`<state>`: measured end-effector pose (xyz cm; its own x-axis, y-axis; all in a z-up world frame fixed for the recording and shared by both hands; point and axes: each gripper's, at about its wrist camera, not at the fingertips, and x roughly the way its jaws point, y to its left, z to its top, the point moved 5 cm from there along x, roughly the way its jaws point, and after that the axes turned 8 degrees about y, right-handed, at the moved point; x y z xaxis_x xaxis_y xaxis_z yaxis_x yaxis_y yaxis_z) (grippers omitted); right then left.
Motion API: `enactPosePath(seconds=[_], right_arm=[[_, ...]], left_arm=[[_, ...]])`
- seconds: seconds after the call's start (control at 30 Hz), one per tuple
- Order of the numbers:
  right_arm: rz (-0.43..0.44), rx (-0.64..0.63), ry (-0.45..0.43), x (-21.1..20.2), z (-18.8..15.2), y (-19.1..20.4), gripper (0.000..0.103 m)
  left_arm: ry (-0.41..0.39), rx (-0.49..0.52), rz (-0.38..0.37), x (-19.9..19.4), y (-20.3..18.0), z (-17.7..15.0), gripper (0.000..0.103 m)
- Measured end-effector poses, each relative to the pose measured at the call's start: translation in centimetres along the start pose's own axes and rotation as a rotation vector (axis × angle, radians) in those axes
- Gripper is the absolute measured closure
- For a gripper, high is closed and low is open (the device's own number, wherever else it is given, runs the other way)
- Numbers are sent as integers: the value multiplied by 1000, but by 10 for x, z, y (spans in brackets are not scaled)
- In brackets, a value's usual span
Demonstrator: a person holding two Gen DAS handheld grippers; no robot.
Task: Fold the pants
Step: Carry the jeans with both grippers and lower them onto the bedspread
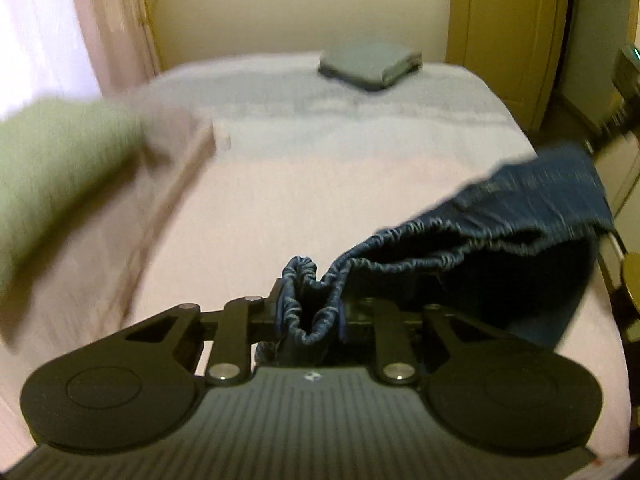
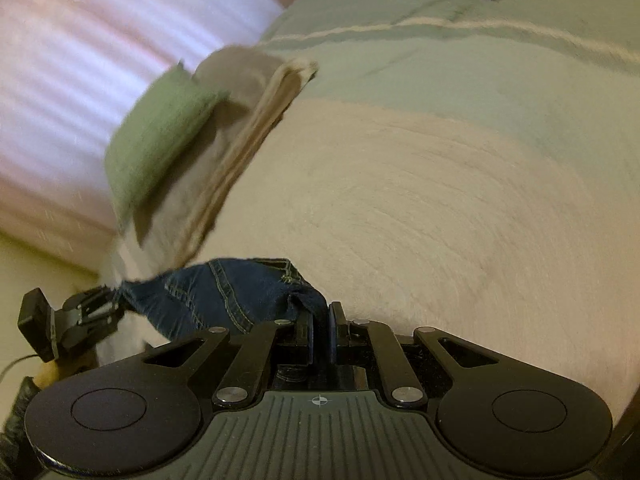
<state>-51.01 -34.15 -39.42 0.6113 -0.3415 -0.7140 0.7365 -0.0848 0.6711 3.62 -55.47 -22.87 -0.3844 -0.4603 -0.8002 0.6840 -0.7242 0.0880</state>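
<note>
Dark blue denim pants (image 1: 500, 220) with an elastic waistband hang in the air above the bed (image 1: 320, 168). My left gripper (image 1: 310, 308) is shut on a bunched part of the waistband, and the cloth stretches away to the right. In the right wrist view my right gripper (image 2: 320, 316) is shut on another edge of the pants (image 2: 224, 288), whose stitched denim spreads to the left toward the left gripper (image 2: 92, 308), seen at the far left edge. Both views are blurred by motion.
A green cushion (image 2: 156, 136) lies on a folded beige blanket (image 2: 248, 120) at the bed's left side. A folded grey garment (image 1: 370, 64) sits at the far end of the bed. A curtain (image 1: 36, 32) hangs left; a wooden door (image 1: 500, 32) stands right.
</note>
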Motion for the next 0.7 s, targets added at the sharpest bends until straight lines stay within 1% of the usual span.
enactPosePath(seconds=[0.07, 0.1, 0.17, 0.27, 0.33, 0.43, 0.5, 0.53, 0.6, 0.63, 0.67, 0.7], right_arm=[[45, 63, -26, -22, 6, -11, 100], [65, 86, -39, -33, 10, -16, 100], [94, 126, -72, -55, 22, -27, 100], [124, 178, -128, -93, 51, -54, 100], [134, 197, -157, -115, 78, -77, 100], [127, 239, -196, -137, 127, -124, 100], [92, 248, -215, -146, 166, -159, 100], [57, 221, -222, -148, 188, -176, 100], [-17, 204, -228, -142, 220, -210, 99], [-71, 208, -225, -136, 234, -228, 98], [-133, 193, -212, -130, 246, -242, 96], [-202, 147, -201, -124, 256, -251, 95]], left_arm=[[-19, 56, 33, -7, -9, 53, 85], [-24, 90, 49, -9, -15, 74, 85], [-28, 161, 64, -2, -32, 125, 85], [-32, 229, 58, 22, -59, 192, 85], [-25, 264, 47, 50, -79, 237, 85], [3, 303, 19, 115, -108, 305, 85], [19, 311, -10, 170, -127, 348, 85], [32, 305, -18, 207, -136, 372, 85], [64, 264, -29, 276, -149, 404, 82], [90, 202, -36, 314, -153, 419, 75], [109, 150, -40, 341, -156, 426, 72], [122, 115, -44, 362, -158, 430, 72]])
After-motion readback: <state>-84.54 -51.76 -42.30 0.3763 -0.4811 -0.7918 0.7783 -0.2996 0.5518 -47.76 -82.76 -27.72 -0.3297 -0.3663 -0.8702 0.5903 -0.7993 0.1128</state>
